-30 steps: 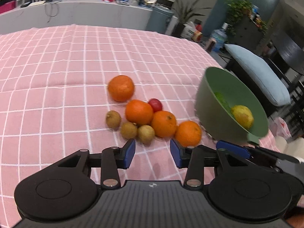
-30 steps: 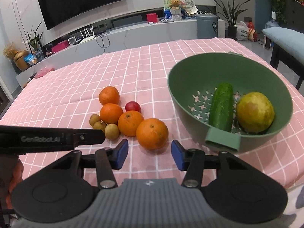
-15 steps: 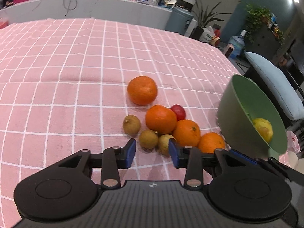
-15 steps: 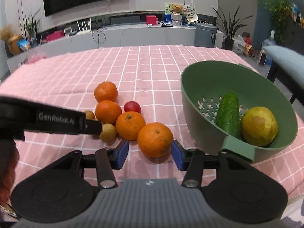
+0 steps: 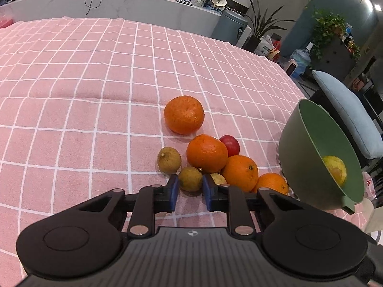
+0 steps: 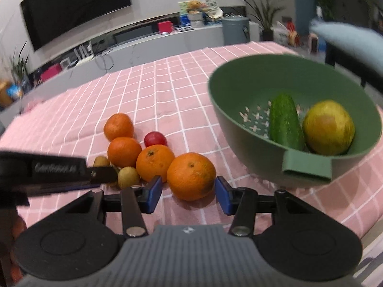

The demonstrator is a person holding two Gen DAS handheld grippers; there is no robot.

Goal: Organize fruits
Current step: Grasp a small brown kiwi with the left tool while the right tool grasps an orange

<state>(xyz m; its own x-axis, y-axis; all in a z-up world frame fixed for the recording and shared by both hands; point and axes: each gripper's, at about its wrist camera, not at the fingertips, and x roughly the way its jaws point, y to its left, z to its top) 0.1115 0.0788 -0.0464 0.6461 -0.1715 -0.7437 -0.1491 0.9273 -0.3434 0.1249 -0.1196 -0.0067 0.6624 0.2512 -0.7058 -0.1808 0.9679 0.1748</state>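
Several oranges, three small brown fruits and a red fruit (image 5: 229,145) lie clustered on the pink checked tablecloth. My left gripper (image 5: 190,189) has its blue pads on either side of the middle brown fruit (image 5: 190,179), narrowly open around it. My right gripper (image 6: 189,192) is open, its pads flanking the nearest orange (image 6: 190,175) without touching. The left gripper also shows in the right wrist view (image 6: 57,171). A green colander bowl (image 6: 239,88) at the right holds a cucumber (image 6: 283,122) and a yellow-green fruit (image 6: 329,128).
The far orange (image 5: 183,114) sits apart from the cluster. The bowl (image 5: 296,148) stands near the table's right edge, with a chair and blue cushion (image 5: 349,112) beyond. A counter with clutter runs behind the table.
My left gripper moved forward and narrowed around the middle brown fruit. My right gripper moved forward so the nearest orange now sits between its open pads.
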